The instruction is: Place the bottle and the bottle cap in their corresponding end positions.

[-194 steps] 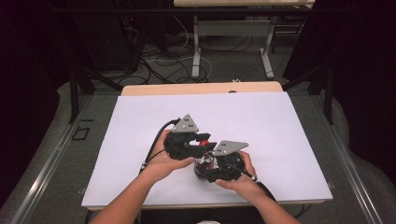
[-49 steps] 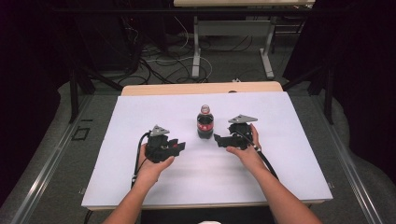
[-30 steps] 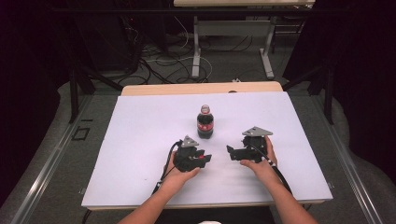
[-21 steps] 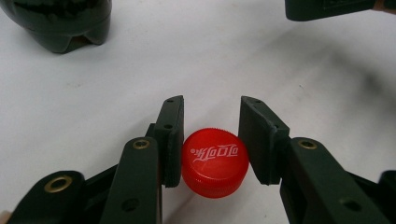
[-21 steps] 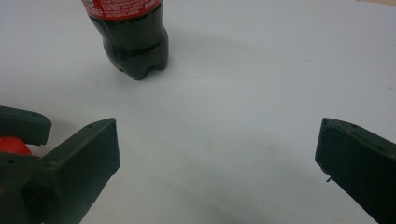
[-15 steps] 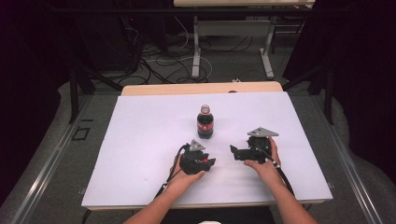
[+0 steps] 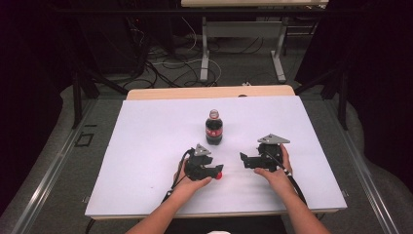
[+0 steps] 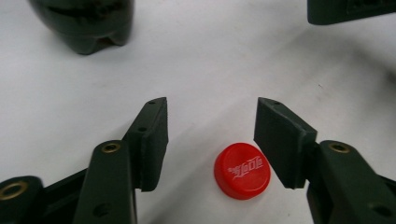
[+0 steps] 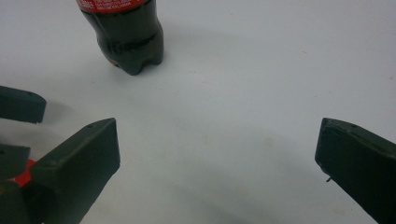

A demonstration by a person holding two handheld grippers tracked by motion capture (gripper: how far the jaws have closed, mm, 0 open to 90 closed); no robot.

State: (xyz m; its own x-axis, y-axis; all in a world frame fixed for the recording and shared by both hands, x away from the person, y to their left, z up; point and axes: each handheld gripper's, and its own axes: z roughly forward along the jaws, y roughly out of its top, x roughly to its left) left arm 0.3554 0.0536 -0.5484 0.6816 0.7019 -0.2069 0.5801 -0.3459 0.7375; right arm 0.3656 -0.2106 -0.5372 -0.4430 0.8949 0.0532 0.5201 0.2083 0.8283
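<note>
A small dark cola bottle [image 7: 214,128] with a red label stands upright mid-table, and its neck looks bare. The red cap [image 8: 243,171] lies flat on the white table between the jaws of my left gripper [image 8: 212,116]. Those jaws have just been opening, and neither pad touches the cap. From above, the left gripper [image 7: 214,169] sits in front of the bottle with the cap [image 7: 219,175] at its tips. My right gripper [image 7: 244,161] points left toward it, and its jaws [image 9: 217,149] stand wide open and empty. The bottle's base [image 9: 128,42] stands beyond them.
The white table top [image 7: 146,146] stretches wide to the left and right of both hands. A wooden strip [image 7: 209,92] borders its far edge. Beyond the table are desk legs and cables [image 7: 170,63] on the floor.
The left gripper's jaws have opened, and the red cap now shows on the table at their tips. The left hand shifted slightly. The right gripper has kept still.
</note>
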